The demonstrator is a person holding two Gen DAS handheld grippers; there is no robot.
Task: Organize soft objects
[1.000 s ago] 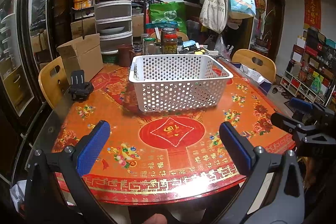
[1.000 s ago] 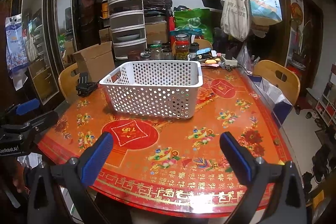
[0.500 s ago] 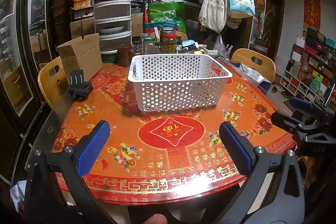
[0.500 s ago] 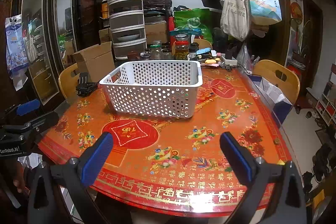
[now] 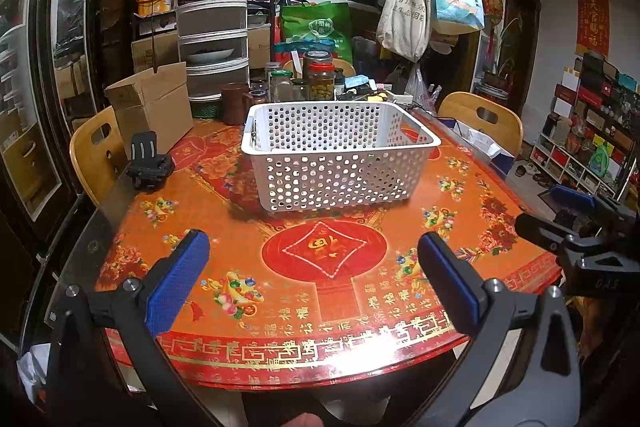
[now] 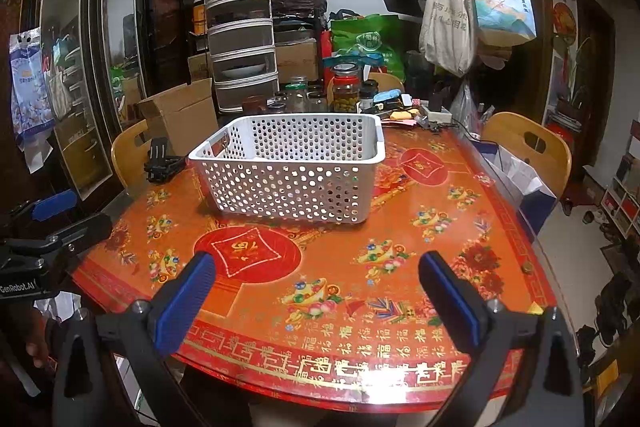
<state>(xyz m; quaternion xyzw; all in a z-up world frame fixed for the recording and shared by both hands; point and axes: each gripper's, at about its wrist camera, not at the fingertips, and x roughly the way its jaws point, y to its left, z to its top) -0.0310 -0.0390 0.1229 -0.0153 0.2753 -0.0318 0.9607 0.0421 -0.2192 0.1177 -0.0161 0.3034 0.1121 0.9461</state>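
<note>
A white perforated plastic basket [image 5: 340,155] stands on the round red and orange table [image 5: 320,299]; it also shows in the right wrist view [image 6: 292,171]. Its inside looks empty from here. No soft object shows on the table. My left gripper [image 5: 314,251] is open and empty, held above the table's near edge, well short of the basket. My right gripper [image 6: 316,271] is open and empty above the near edge too, to the right of the left one. Each gripper shows at the side of the other's view, the right gripper [image 5: 576,223] and the left gripper [image 6: 52,223].
A black clamp-like mount [image 5: 148,163] lies on the table's left side. A cardboard box [image 5: 156,107], jars [image 5: 320,79] and a stacked drawer unit [image 5: 212,23] crowd the far side. Wooden chairs stand left [image 5: 96,151] and right [image 5: 480,115]. Bags hang from a coat stand [image 5: 408,11].
Both grippers have stayed open and almost still; the views have shifted only slightly.
</note>
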